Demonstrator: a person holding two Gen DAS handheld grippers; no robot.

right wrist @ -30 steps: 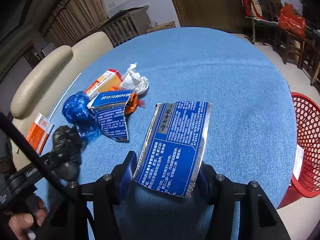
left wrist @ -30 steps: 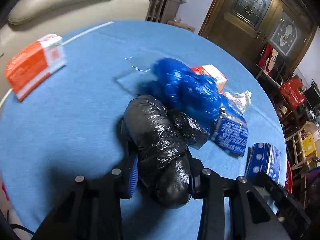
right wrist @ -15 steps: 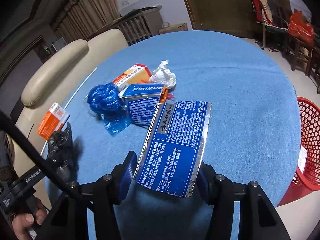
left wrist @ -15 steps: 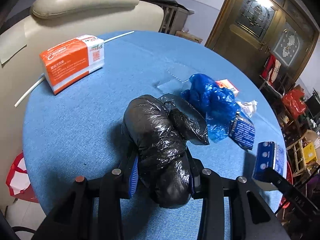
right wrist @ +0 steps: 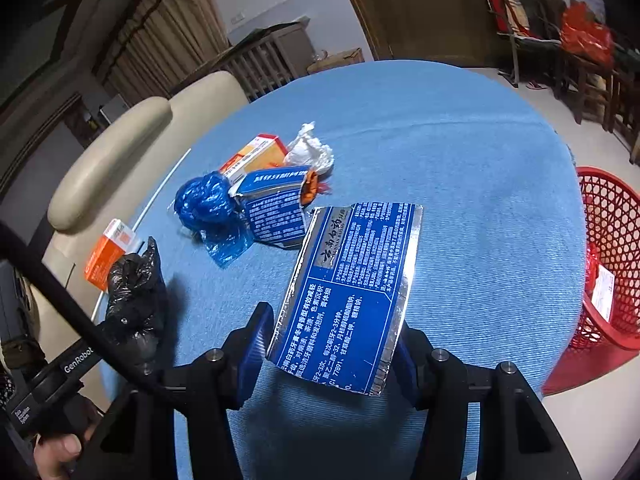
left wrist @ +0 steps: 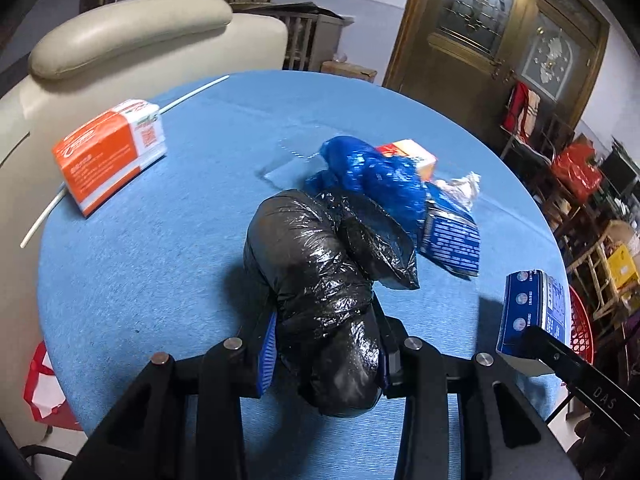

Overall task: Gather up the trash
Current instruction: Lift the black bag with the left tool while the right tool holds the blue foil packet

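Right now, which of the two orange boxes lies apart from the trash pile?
The larger orange and white box near the chair; the smaller one touches the blue plastic bag.

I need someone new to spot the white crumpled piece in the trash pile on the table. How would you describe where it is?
Start at the round blue table and find the trash cluster near its middle. At the far end of that cluster, beside the small orange box and behind the torn blue carton, lies the crumpled white wad. It is the only white, shapeless piece; its neighbours are printed boxes or a blue plastic bag.
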